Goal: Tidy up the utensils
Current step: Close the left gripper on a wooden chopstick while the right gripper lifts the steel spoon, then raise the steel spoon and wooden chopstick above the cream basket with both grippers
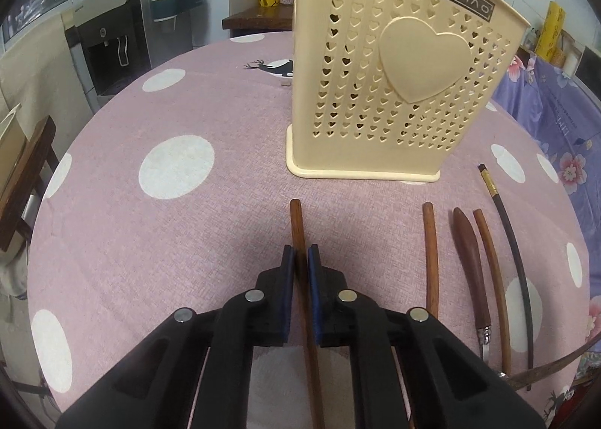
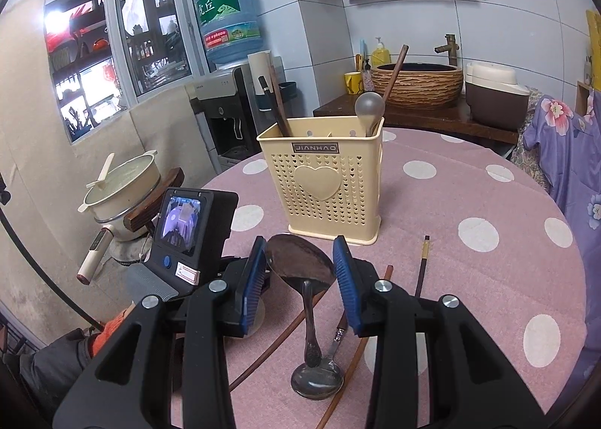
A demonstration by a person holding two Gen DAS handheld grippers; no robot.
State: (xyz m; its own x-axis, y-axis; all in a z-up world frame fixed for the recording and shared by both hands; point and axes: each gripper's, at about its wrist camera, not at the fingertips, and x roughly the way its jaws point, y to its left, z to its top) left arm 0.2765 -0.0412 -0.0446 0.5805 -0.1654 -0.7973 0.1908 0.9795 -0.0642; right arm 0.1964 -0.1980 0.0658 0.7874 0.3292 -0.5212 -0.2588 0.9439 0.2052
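A cream plastic utensil holder with heart holes stands on the pink dotted tablecloth; it also shows in the right wrist view with several utensils standing in it. My left gripper is shut on a brown wooden chopstick lying on the cloth. To its right lie another chopstick, a wooden-handled utensil, a thin brown chopstick and a black chopstick. My right gripper is open above a large dark metal spoon and a smaller spoon.
The left gripper's body with its small screen sits at the table's left edge. A water dispenser, a white pot on a stool and a wooden counter with a basin stand beyond the table. A floral cloth hangs on the right.
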